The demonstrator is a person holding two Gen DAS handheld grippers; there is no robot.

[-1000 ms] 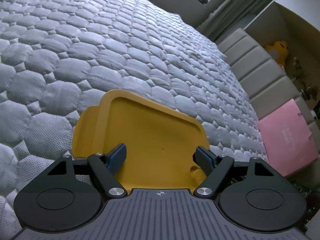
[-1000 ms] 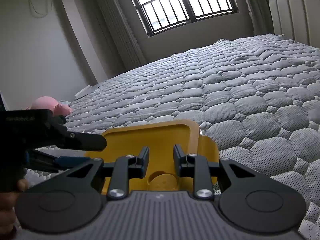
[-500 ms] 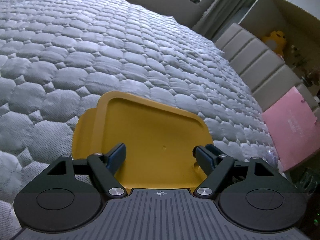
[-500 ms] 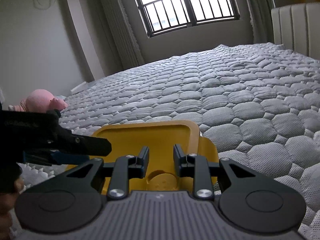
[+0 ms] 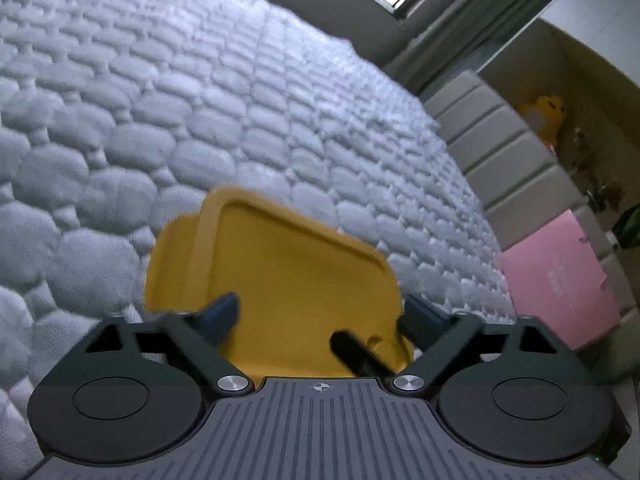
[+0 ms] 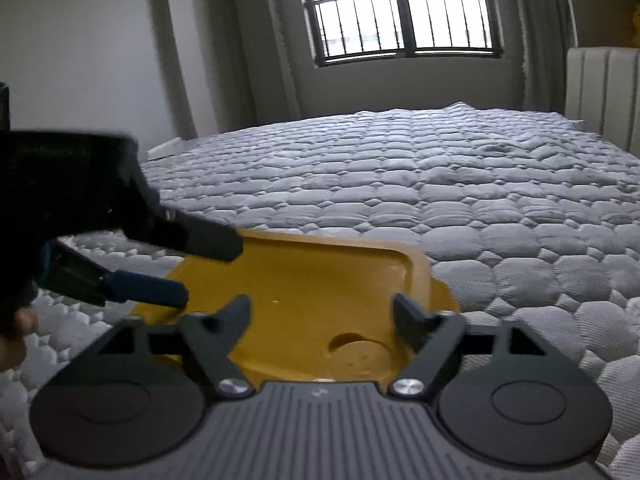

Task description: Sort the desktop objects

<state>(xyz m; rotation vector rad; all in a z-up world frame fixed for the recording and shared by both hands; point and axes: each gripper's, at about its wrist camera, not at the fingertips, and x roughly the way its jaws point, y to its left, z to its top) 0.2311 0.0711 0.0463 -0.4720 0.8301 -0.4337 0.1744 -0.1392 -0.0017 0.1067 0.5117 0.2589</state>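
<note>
Both wide open and holding nothing — left gripper (image 5: 320,314) and right gripper (image 6: 322,314) over the bare yellow tray (image 6: 320,280) — sorting hardly begun, it seems.

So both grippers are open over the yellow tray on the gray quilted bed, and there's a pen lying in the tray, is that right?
Not quite. The yellow tray holds no pen; the right wrist view shows it bare apart from a molded round recess. Otherwise correct: left gripper and right gripper are open over it on the gray quilted bed.

yellow tray (image 5: 296,280) motion-blurred, near edge hidden behind left tool (image 5: 320,316), pink box (image 5: 560,280) partly hidden
</note>
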